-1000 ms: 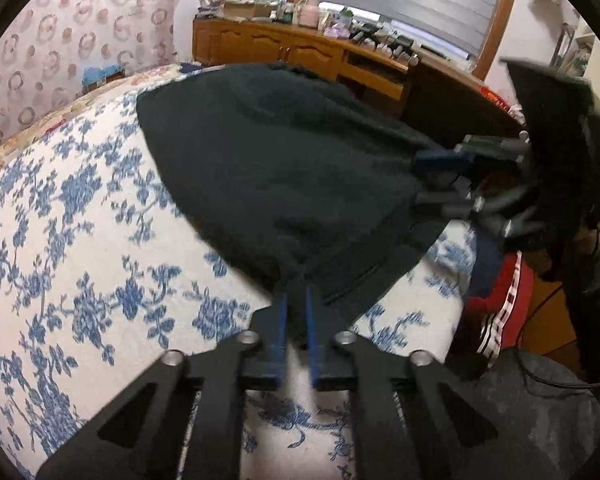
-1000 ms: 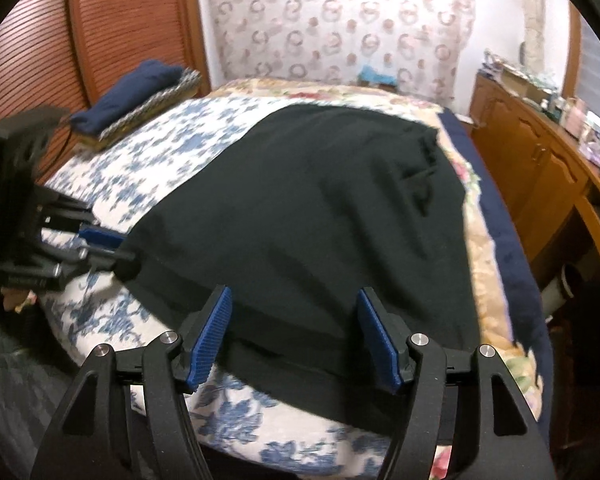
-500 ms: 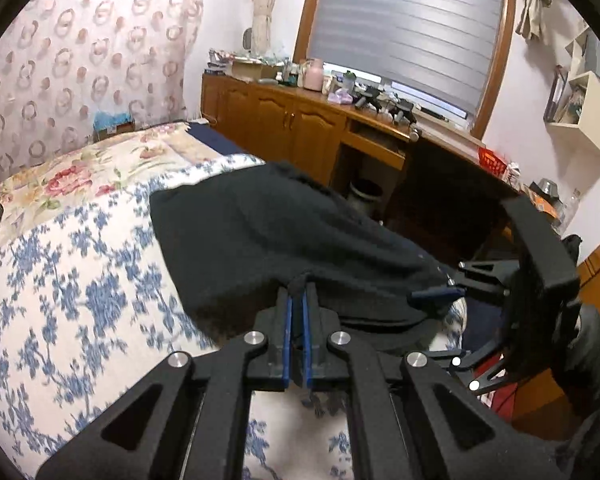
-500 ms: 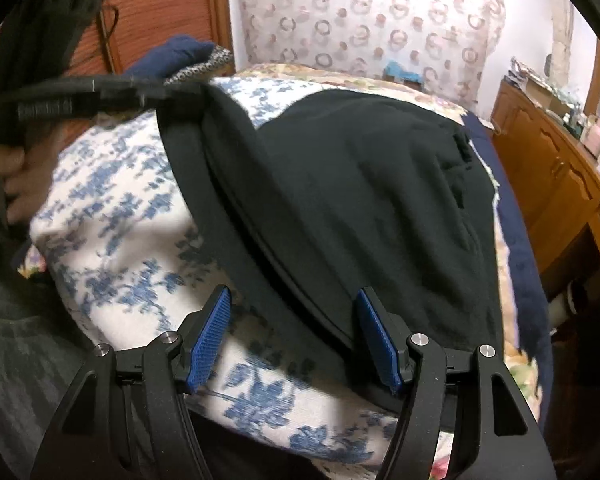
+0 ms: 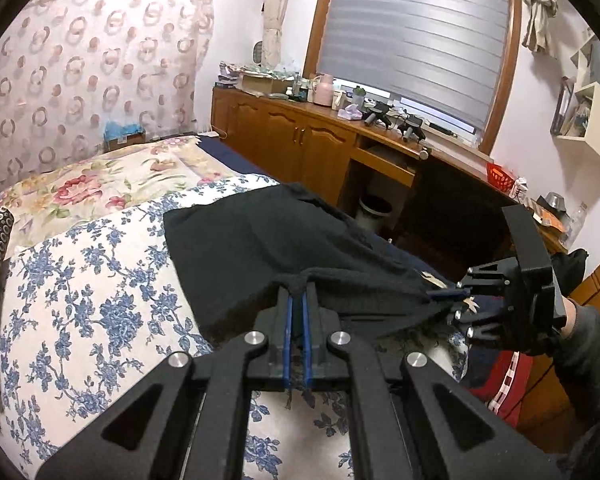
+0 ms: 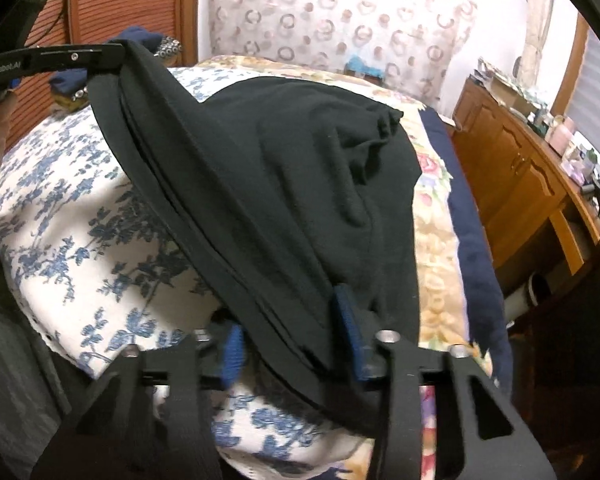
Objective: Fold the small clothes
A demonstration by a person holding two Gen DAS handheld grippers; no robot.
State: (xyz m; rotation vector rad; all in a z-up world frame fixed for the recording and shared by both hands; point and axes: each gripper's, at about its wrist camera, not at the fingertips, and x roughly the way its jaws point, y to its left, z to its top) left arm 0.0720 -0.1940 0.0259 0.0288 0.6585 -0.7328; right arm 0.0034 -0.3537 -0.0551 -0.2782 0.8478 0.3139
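Observation:
A black garment (image 5: 268, 248) lies on the bed's blue floral sheet (image 5: 80, 300), its near hem lifted. My left gripper (image 5: 296, 300) is shut on the hem's left corner. In the right wrist view the garment (image 6: 284, 184) hangs as a taut band from the left gripper (image 6: 112, 54) at top left down to my right gripper (image 6: 292, 340). The right gripper's blue pads (image 6: 350, 320) stand partly closed with the hem between them; the cloth covers the gap. In the left wrist view the right gripper (image 5: 456, 294) holds the hem's other corner at the bed's right edge.
A wooden dresser (image 5: 300, 136) with clutter runs along the bed's far side under a blinded window. A bin (image 5: 374, 208) stands in the desk gap. A dark pillow (image 6: 140, 40) lies by the wooden headboard. A red cloth (image 5: 500, 380) lies beside the bed.
Both grippers have risen, lifting the near hem off the sheet. The right gripper's jaws have narrowed onto the hem. The garment's far part stays on the bed.

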